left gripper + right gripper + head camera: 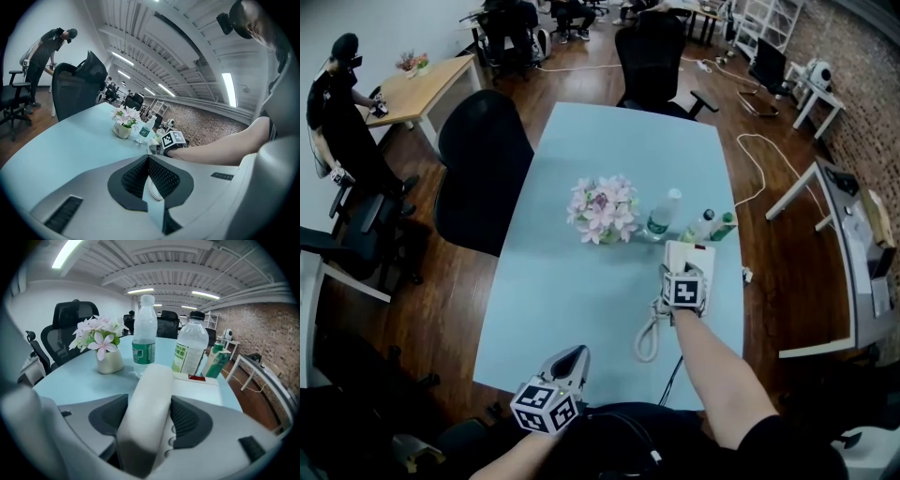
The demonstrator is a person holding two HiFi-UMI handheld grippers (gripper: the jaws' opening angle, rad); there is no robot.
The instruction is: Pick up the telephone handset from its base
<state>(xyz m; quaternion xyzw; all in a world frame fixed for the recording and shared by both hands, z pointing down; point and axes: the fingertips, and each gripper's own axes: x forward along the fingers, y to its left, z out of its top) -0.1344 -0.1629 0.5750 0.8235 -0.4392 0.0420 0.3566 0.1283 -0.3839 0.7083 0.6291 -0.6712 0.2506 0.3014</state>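
2 grippers on show, and only the right gripper [682, 269] is busy. It sits lower right of centre in the head view, down over the base [201, 389], with its jaws spread wide and the handset [147, 394] between them. Its own view shows a gap at the left pad, while the right pad sits just beside the plastic, so it's straddling, not squeezing. The handset lies on the base, along its left side, not lifted. The coiled cord [649, 336] loops on the table [572, 272] just below the base in frame. The left gripper [572, 359] hangs at the bottom edge, left of centre, well apart from the base, jaws closed tip to tip with nothing in them. Just above the base in the head view are 3 bottles [664, 213] in a row, with pink flowers [603, 208] in a pot to their left. 2 black chairs [483, 169] stand at the table's left and top edges. A person [337, 103] stands at the upper left by a wooden desk [431, 89].
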